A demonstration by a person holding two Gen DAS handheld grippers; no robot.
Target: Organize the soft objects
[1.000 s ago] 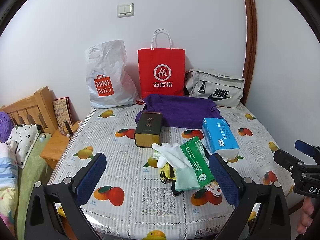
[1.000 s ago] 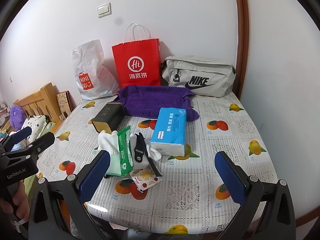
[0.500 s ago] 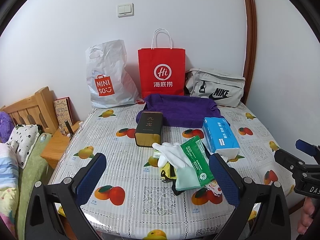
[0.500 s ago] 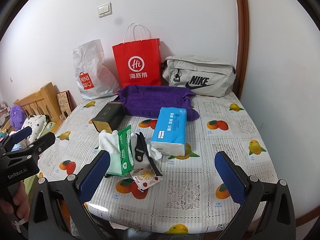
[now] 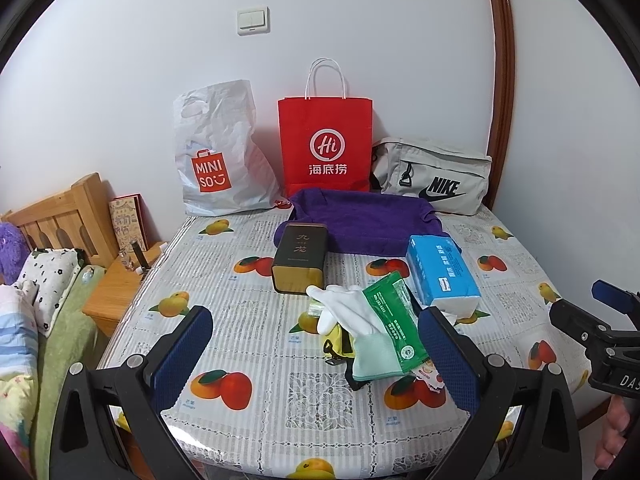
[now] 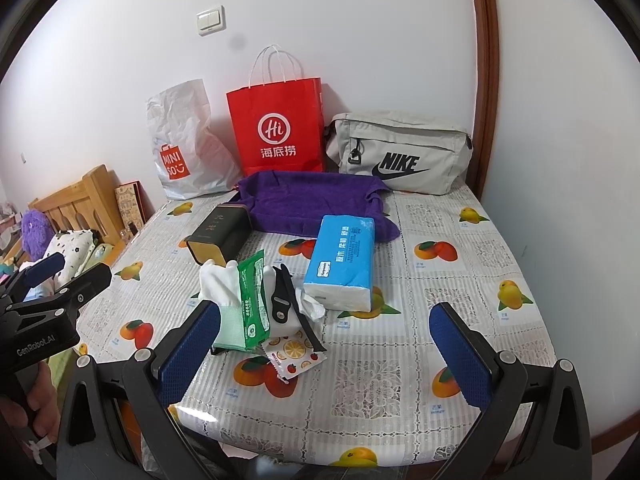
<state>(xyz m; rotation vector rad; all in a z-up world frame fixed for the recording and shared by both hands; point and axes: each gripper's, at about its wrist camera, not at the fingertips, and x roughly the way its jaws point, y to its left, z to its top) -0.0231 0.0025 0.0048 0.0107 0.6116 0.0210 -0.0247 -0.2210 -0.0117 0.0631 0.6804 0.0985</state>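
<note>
Both tongs, left gripper and right gripper, were wide open and empty. The white glove lay just in front of the black tin, straight ahead of the left one, its fingers pointing toward the tin.

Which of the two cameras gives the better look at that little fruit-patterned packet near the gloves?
The right wrist view. There the fruit-patterned packet lies almost fully exposed on the table, beside the green wipes pack. In the left wrist view only a corner of it peeks out, behind the left gripper's right finger.
</note>
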